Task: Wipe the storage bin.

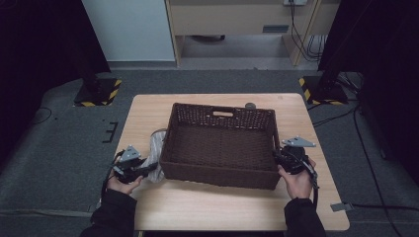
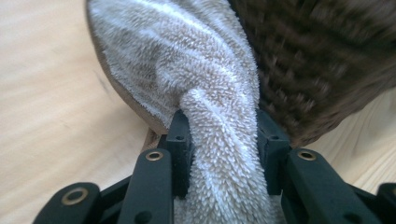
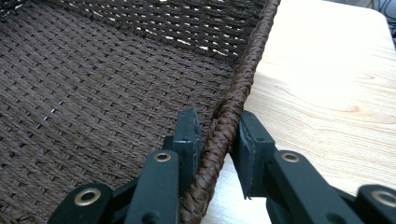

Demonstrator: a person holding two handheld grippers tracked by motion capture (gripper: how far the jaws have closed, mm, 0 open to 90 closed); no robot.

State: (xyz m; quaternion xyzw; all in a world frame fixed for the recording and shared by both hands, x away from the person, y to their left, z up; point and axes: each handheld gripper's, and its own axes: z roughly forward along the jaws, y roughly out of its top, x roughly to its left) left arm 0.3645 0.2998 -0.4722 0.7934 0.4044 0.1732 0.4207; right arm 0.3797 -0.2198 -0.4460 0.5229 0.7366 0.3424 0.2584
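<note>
Gripping a grey towel (image 2: 205,93) just outside the wicker basket's (image 1: 217,177) left wall, the left gripper (image 1: 148,169) has it bunched between its jaws; the right gripper (image 3: 219,135) pinches the basket's right rim. Towel's way in: rightward over that wall.

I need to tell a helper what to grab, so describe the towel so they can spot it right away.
Find the wooden table, then the dark brown wicker basket in its middle. Against the basket's left outer wall lies the towel, bunched between the left gripper's jaws. It is the only soft, pale, fluffy thing there.

Lab: hazard-striped stand bases (image 1: 99,92), cables (image 1: 309,47)
</note>
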